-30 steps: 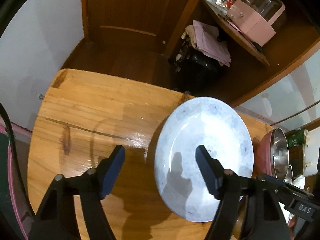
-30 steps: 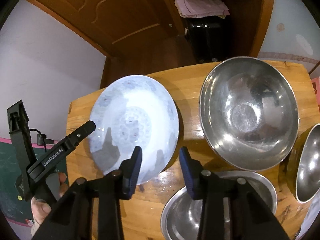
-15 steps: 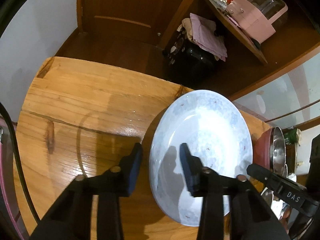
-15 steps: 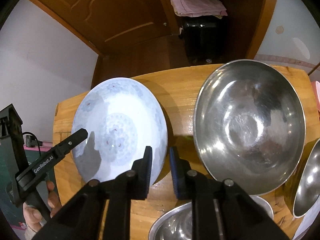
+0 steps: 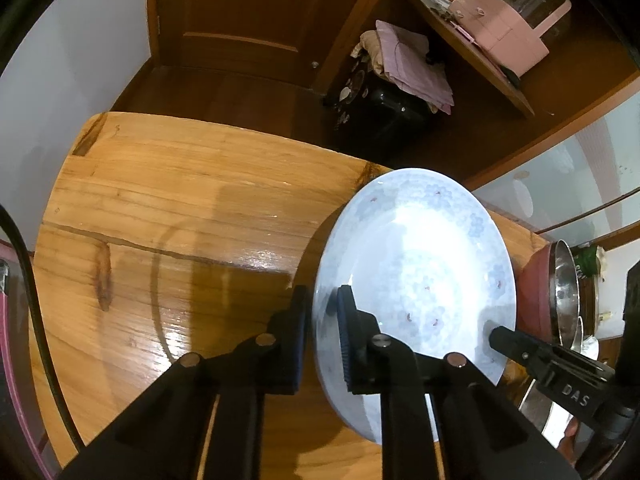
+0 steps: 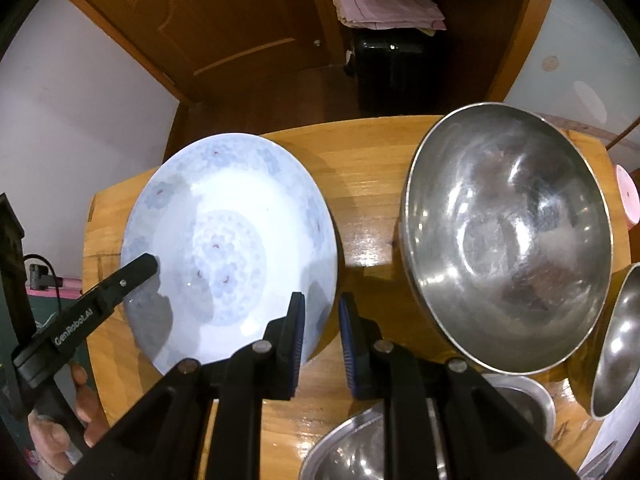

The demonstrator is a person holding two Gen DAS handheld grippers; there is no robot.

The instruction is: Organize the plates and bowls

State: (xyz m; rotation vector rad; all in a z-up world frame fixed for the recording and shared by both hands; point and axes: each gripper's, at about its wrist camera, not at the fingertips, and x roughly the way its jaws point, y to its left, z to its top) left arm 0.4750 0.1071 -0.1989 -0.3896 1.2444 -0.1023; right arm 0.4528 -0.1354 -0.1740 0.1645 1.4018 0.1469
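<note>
A pale blue flowered plate [image 5: 416, 280] is on the wooden table [image 5: 180, 208]. My left gripper [image 5: 322, 330] is shut on its left rim, one finger under and one inside. In the right wrist view the same plate [image 6: 224, 240] has my right gripper [image 6: 322, 332] shut on its right rim. The left gripper's finger [image 6: 120, 280] shows on the plate's left side. A large steel bowl [image 6: 508, 236] stands right of the plate.
More steel bowls sit at the near edge [image 6: 360, 452] and far right [image 6: 620, 340] of the right wrist view. A red pot with a steel insert [image 5: 560, 292] stands beyond the plate. A black case [image 5: 380, 108] stands behind the table.
Both grippers have closed from open onto opposite rims of the plate. The plate looks slightly tilted up now.
</note>
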